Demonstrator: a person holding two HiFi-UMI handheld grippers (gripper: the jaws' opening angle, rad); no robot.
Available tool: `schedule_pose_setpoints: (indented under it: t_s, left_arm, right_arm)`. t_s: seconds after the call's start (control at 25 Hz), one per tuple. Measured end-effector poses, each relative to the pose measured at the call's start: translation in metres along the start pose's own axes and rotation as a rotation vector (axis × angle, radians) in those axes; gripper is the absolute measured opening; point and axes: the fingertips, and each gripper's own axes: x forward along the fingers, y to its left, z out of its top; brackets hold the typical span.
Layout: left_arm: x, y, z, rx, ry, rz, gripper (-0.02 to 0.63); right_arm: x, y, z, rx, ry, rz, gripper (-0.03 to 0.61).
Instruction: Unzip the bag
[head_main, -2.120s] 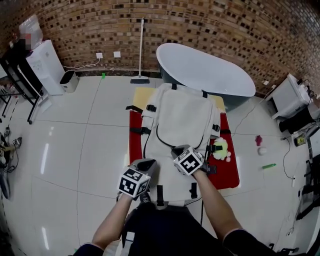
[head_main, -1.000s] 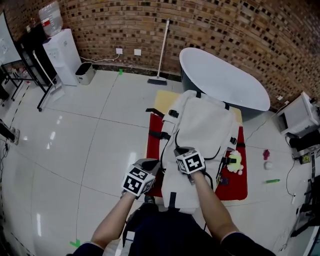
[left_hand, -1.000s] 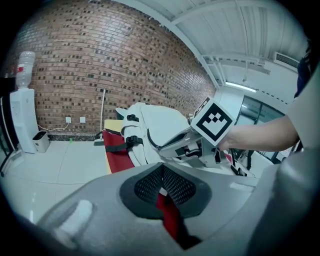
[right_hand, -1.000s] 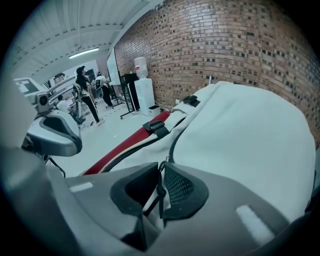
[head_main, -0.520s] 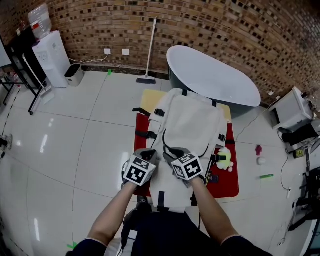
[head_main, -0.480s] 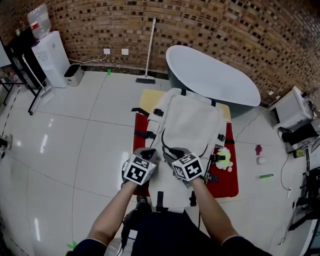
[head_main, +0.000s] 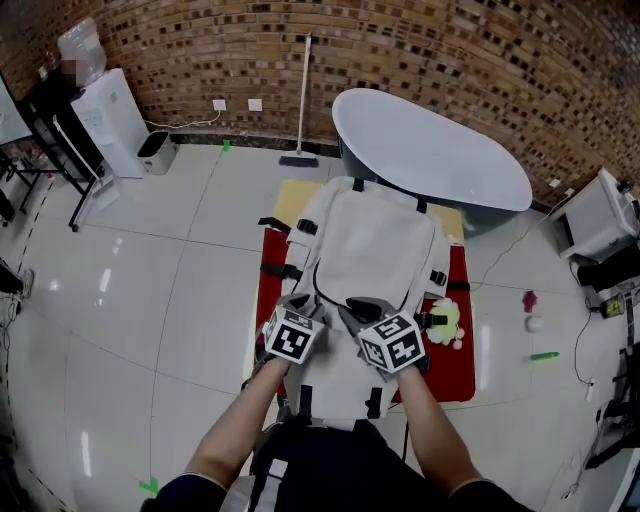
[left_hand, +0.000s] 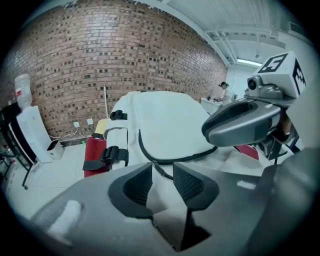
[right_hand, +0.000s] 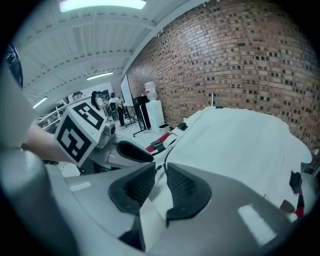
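Note:
A white backpack (head_main: 375, 240) lies flat on a red mat (head_main: 455, 350), its black zipper (left_hand: 175, 161) curving round the front panel. Both grippers sit side by side over the bag's near end. My left gripper (head_main: 303, 302) is opening; in the left gripper view (left_hand: 162, 165) the black zipper pull (left_hand: 160, 170) lies in the gap at its fingertips, untouched. My right gripper (head_main: 362, 305) is closing; in the right gripper view (right_hand: 161, 165) a narrow gap still shows between its pads, with white bag fabric and the pull's dark tip in it.
A pale bathtub (head_main: 430, 150) stands past the bag's far end. A yellow-green plush toy (head_main: 443, 322) lies on the mat at the bag's right. A broom (head_main: 301, 100) leans on the brick wall, and a water dispenser (head_main: 115, 120) stands far left.
My left gripper has moved from beside the bag's left edge onto the bag, close to the right gripper. The right gripper stayed near the zipper.

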Motion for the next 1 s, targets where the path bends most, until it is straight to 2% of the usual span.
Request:
schedule_pose_setpoints:
  t_s: [0.44,0.56,0.64,0.72,1.0]
  left_arm:
    - [0.028,0.005,-0.026,0.030,0.210,0.077,0.133]
    - [0.032,0.007,-0.028,0.051,0.233,0.091,0.119]
    - [0.034,0.008,-0.030,0.075,0.249,0.096,0.047]
    - [0.033,0.009,-0.031,0.085,0.249,0.095,0.029]
    - [0.021,0.015,-0.024,0.133,0.204,0.105,0.023]
  right_arm:
    - [-0.016,-0.012,0.001,0.006,-0.049,0.039,0.061]
    - [-0.017,-0.014,-0.002,0.006,-0.050,0.052,0.060]
    - [-0.017,-0.014,-0.005,0.007,-0.045,0.058,0.055]
    - [-0.017,-0.015,-0.008,0.006,-0.040,0.062,0.052]
    - [-0.005,-0.017,-0.018,-0.011,0.008,0.048,0.053]
